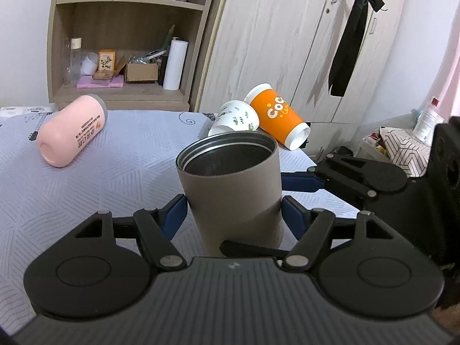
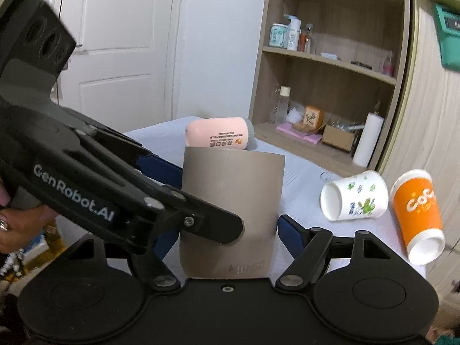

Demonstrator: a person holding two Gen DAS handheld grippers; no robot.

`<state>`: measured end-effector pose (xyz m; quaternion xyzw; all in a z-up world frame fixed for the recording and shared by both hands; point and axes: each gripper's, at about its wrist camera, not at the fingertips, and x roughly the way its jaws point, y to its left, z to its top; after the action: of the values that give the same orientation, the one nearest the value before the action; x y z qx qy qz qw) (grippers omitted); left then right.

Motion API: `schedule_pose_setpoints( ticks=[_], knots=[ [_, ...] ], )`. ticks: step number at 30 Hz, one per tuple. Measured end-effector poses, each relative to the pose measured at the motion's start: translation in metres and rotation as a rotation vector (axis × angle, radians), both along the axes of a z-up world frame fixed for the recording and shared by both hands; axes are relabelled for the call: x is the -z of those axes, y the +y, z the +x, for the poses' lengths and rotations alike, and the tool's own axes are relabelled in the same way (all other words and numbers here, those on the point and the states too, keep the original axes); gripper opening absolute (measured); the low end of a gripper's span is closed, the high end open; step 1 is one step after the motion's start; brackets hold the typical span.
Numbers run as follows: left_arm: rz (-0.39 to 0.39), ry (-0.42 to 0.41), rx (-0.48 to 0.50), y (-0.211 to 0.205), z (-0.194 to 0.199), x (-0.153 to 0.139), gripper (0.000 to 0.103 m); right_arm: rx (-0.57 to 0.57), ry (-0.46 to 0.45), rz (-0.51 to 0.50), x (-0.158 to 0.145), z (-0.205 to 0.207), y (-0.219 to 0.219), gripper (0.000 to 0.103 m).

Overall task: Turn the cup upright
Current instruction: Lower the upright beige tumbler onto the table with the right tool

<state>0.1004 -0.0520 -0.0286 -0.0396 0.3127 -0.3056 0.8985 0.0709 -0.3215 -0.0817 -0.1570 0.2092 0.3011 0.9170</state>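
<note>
While the wardrobe (image 1: 273, 43) and open shelf unit (image 1: 126, 37) fill the background, the tabletop (image 1: 86, 189), under a pale blue-grey patterned cloth, carries everything else. Grey cup (image 1: 230, 189) stands upright, mouth up, on the tabletop, dead centre between the jaws of both tools.

Left gripper (image 1: 233, 215): jaws spread roughly to the cup's width, blue pads (image 1: 175, 215) at the lower wall on either side; near-side pad looks to be touching, far side I can't tell. Right gripper (image 2: 227, 230): comes in across the left one, jaws also spread around the cup body, right pad (image 2: 290, 231) just beside the wall with a thin gap visible. Neither is clearly pinching.

Pink bottle (image 1: 72, 130) lies on its side behind-left of the cup, well apart. Floral paper cup (image 1: 235, 120) and orange paper cup (image 1: 276, 118) lie tipped over together at the far right corner, the orange one's mouth overhanging the tabletop edge. Tabletop edge runs close on the right of the grey cup; open cloth to the left and front.
</note>
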Motion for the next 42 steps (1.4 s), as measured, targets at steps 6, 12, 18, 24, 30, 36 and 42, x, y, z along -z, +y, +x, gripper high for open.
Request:
schedule_pose_setpoints(
  ticks=[6, 12, 18, 24, 30, 36, 42],
  knots=[
    [0.045, -0.014, -0.025, -0.004, 0.009, -0.004, 0.071, 0.001, -0.032, -0.001, 0.004, 0.009, 0.006, 0.080],
    [0.054, -0.029, -0.050, 0.003, 0.029, -0.006, 0.071, 0.021, -0.055, 0.008, 0.006, 0.026, 0.021, 0.080],
    [0.078, -0.056, -0.059, 0.006, 0.054, -0.011, 0.071, 0.049, -0.090, 0.027, 0.008, 0.048, 0.032, 0.080],
    [0.083, -0.085, -0.049, 0.006, 0.069, -0.017, 0.071, 0.064, -0.116, 0.051, 0.005, 0.060, 0.034, 0.080],
    [0.090, -0.075, -0.032, 0.000, 0.078, -0.009, 0.071, 0.081, -0.112, 0.027, 0.013, 0.066, 0.033, 0.080],
    [0.009, -0.064, 0.011, 0.005, 0.072, -0.004, 0.071, 0.095, -0.096, 0.014, 0.016, 0.059, 0.026, 0.080],
    [0.016, -0.074, 0.013, -0.001, 0.068, -0.004, 0.071, 0.110, -0.065, 0.053, 0.016, 0.061, 0.020, 0.080]
  ],
)
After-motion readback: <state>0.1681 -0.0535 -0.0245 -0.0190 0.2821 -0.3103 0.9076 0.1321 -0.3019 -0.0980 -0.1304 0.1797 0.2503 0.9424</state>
